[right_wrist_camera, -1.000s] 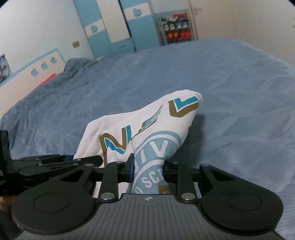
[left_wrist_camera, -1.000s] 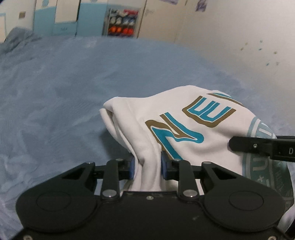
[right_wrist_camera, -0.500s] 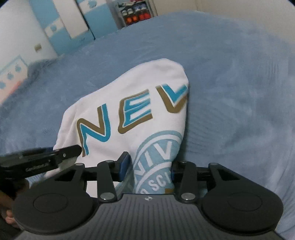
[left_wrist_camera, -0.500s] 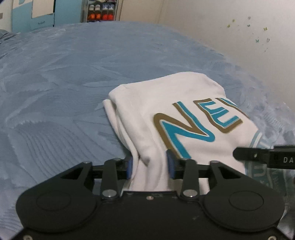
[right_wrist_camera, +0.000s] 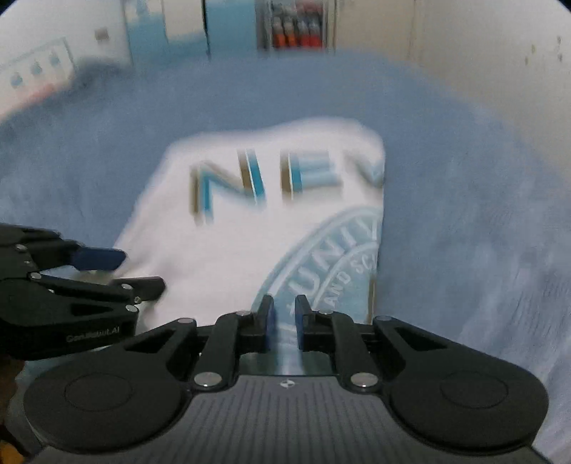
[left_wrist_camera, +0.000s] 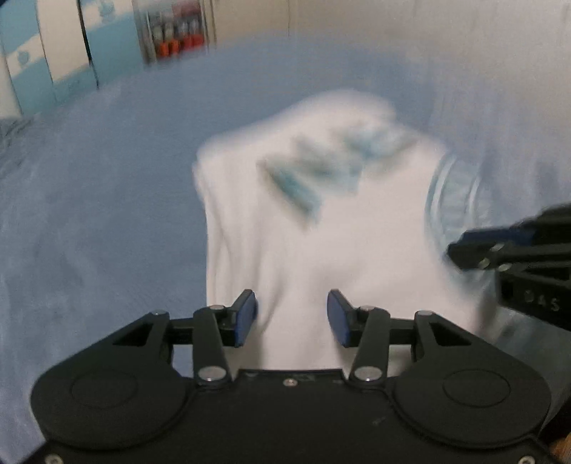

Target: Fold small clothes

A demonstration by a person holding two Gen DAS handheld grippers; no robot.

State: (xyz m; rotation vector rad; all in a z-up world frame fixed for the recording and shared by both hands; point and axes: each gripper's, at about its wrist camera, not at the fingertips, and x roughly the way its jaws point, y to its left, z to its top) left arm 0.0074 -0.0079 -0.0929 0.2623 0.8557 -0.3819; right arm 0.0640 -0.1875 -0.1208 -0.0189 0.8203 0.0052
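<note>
A folded white T-shirt (left_wrist_camera: pixel 357 242) with blue-and-gold "NEW" lettering and a pale blue round seal lies on the blue bedspread (left_wrist_camera: pixel 100 214). The shirt (right_wrist_camera: pixel 249 242) fills the middle of the right wrist view. My left gripper (left_wrist_camera: pixel 292 317) is open at the shirt's near edge, its blue pads apart with cloth lying loose between them. My right gripper (right_wrist_camera: pixel 284 321) is shut on the near edge at the seal print, with a thin strip of fabric between its pads. Each gripper shows in the other's view: the right gripper (left_wrist_camera: pixel 474 253) and the left gripper (right_wrist_camera: pixel 121 271). Both views are motion-blurred.
The blue bedspread (right_wrist_camera: pixel 464 214) stretches around the shirt on all sides. Blue and white wardrobes (left_wrist_camera: pixel 53 53) and a shelf with orange items (right_wrist_camera: pixel 296 32) stand at the far end. A pale wall (left_wrist_camera: pixel 464 53) runs along the right.
The shirt has come down from a raised, draped hold to lie flat on the bed. My left gripper's pads have spread apart off the cloth. My right gripper's pads have closed tighter.
</note>
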